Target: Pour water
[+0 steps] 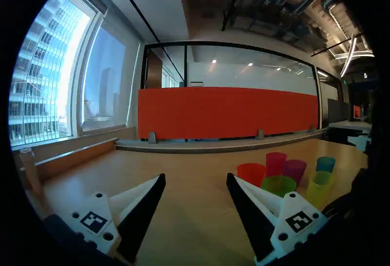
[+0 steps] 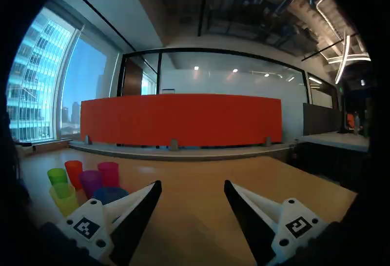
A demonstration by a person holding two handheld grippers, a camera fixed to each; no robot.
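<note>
A wooden bench [image 1: 195,168] reaches to a long red screen [image 1: 226,112] that stands along its far edge. Behind the screen is a glass wall [image 1: 243,68]. At the left of both views, tall windows [image 1: 97,90] show a tower [image 1: 39,71] and blue sky. Bare pipes [image 1: 302,2] and a bent light strip [image 1: 352,53] hang under the ceiling.

Counter [image 1: 195,178] is light wood, smooth, with a soft satin sheen where the window light hits it. The cups [image 1: 279,184] look like see-through coloured plastic, kinda glossy. Fingers [image 1: 146,212] are matt black on the inner faces, with smooth white plastic shells behind. Red divider panel [image 1: 224,112] is flat matt, zero shine. The glass wall [image 1: 243,68] behind it is clear and reflective.
</note>
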